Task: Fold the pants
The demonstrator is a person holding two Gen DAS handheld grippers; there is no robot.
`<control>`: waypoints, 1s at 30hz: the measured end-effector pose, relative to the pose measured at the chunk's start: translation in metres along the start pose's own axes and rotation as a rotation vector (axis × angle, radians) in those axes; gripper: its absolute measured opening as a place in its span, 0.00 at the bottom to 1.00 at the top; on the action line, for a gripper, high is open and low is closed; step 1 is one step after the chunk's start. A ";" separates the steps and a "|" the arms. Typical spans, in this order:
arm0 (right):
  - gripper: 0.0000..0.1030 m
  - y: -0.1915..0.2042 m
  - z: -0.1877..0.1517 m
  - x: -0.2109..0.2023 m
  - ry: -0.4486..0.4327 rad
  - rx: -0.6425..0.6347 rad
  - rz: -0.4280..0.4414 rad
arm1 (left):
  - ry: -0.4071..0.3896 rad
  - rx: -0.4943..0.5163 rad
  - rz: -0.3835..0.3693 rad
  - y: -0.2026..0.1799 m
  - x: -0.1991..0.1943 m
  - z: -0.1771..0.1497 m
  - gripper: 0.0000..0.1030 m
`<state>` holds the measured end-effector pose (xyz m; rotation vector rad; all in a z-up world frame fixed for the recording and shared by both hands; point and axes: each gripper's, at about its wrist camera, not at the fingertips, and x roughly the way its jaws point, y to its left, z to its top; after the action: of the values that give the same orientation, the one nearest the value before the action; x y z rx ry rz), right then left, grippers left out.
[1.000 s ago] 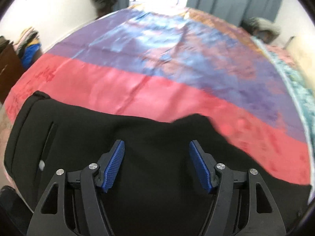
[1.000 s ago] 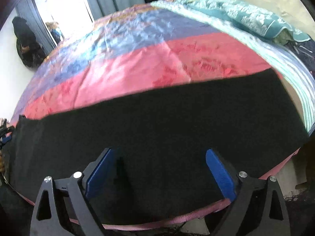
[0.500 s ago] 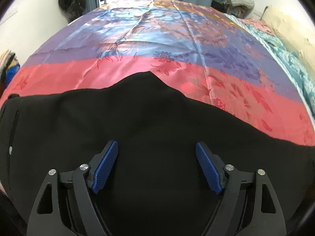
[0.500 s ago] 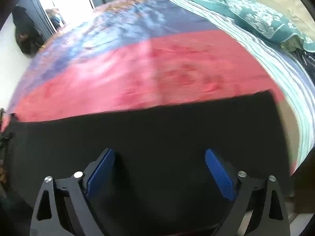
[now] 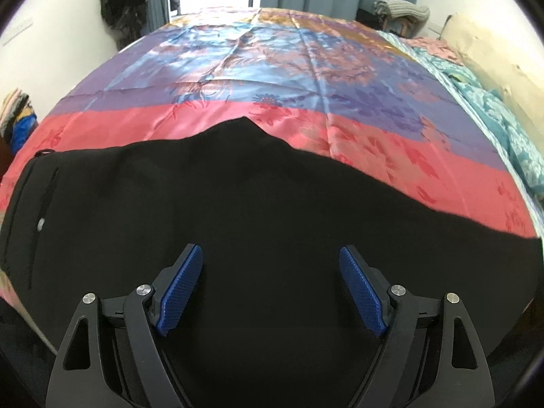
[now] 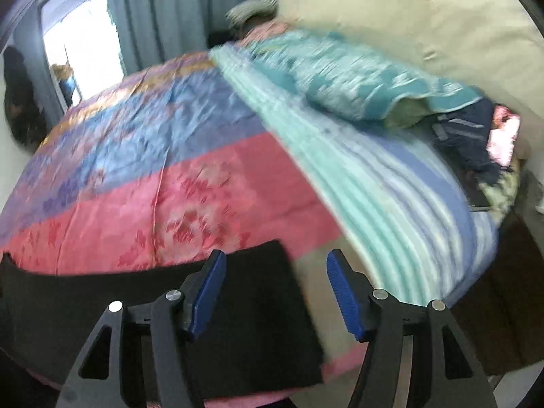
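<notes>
Black pants [image 5: 238,210] lie flat along the near edge of the bed, waistband at the far left with a pocket slit and a small button. My left gripper [image 5: 272,285] is open and empty, hovering over the middle of the pants near the crotch point. In the right wrist view the leg end of the pants [image 6: 258,309] shows at the lower left, its hem edge running under the gripper. My right gripper [image 6: 275,292] is open and empty, just above the hem corner and the bed's edge. The view is motion-blurred.
The bed is covered by a satin spread [image 5: 306,78] in red, purple and blue bands. A striped sheet [image 6: 391,204], a teal blanket [image 6: 357,78] and a cream headboard cushion [image 6: 425,17] lie to the right. Curtains and a bright doorway are at the back.
My right gripper has swung right, from over the middle of the leg to the hem end. My left gripper has shifted slightly and steadied over the crotch area. Both stay open.
</notes>
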<state>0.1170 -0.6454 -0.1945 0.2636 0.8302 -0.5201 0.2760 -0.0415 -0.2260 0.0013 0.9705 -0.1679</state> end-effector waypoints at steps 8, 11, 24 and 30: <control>0.65 0.013 -0.018 -0.040 -0.082 0.053 0.024 | 0.005 -0.006 -0.005 0.002 -0.004 -0.011 0.82; 0.72 0.024 -0.023 -0.049 -0.105 0.048 0.030 | 0.036 -0.001 0.025 0.005 0.002 -0.013 0.82; 0.72 0.017 -0.032 -0.039 -0.058 0.129 -0.025 | 0.052 0.067 0.058 -0.003 0.010 -0.026 0.90; 0.72 -0.001 -0.033 -0.037 -0.049 0.225 -0.036 | 0.057 0.079 0.072 -0.006 0.013 -0.026 0.92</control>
<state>0.0744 -0.6200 -0.1882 0.4414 0.7297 -0.6520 0.2604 -0.0469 -0.2510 0.1144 1.0190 -0.1402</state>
